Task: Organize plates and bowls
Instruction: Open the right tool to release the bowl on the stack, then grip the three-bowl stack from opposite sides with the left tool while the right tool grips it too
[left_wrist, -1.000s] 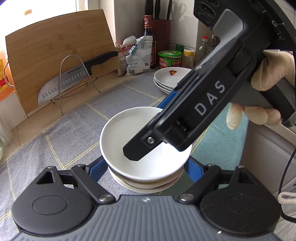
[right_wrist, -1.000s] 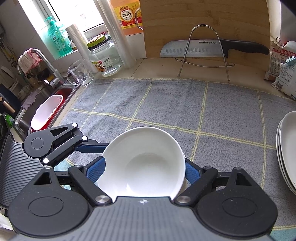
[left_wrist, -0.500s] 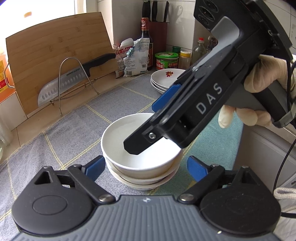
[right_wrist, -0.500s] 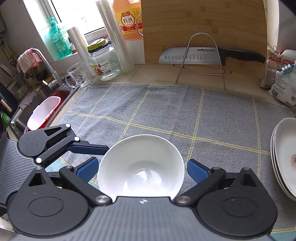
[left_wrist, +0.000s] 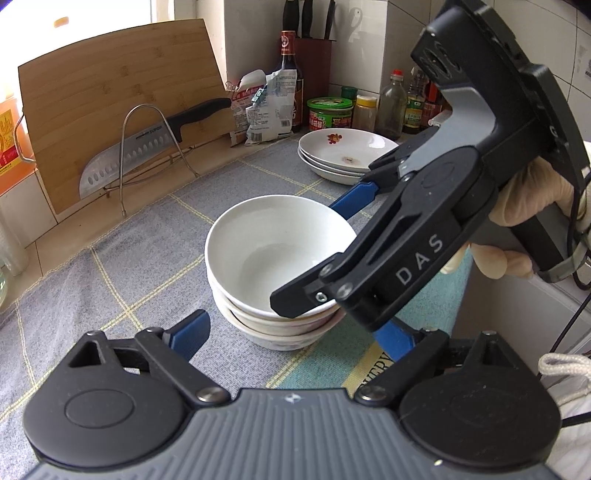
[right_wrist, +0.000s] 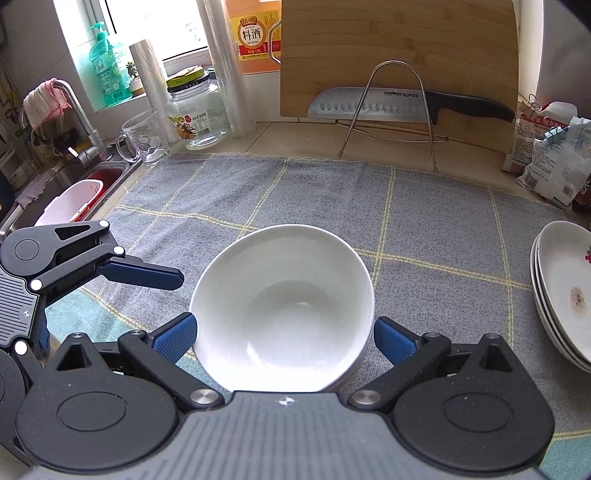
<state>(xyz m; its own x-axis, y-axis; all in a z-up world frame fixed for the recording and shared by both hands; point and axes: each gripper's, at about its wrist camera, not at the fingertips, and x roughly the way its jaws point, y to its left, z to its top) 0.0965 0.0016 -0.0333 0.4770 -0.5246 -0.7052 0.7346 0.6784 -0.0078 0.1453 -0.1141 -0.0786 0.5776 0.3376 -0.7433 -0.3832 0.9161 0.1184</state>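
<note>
A stack of three white bowls (left_wrist: 273, 258) sits on the grey checked cloth (left_wrist: 129, 266). The top bowl (right_wrist: 284, 295) is nested in it and empty. My right gripper (right_wrist: 284, 336) straddles this bowl, open, with both blue pads off its rim. From the left wrist view its black body crosses over the stack from the right. My left gripper (left_wrist: 291, 336) is open around the foot of the stack without touching it; one of its blue fingers (right_wrist: 144, 275) shows at the left. A stack of white plates (left_wrist: 343, 151) stands at the back right, also seen as plates (right_wrist: 565, 291).
A bamboo cutting board (right_wrist: 399, 55) and a knife on a wire rack (right_wrist: 391, 107) stand at the back. A jar (right_wrist: 195, 110), a glass mug (right_wrist: 144, 140) and the sink (right_wrist: 74, 192) are left. Bags and bottles (left_wrist: 273, 107) crowd the right. A gloved hand (left_wrist: 532, 206) holds the right gripper.
The right gripper opened and let go of the top bowl, which now rests on the stack. The left gripper's pads spread wider from the stack. Both views drew back slightly.
</note>
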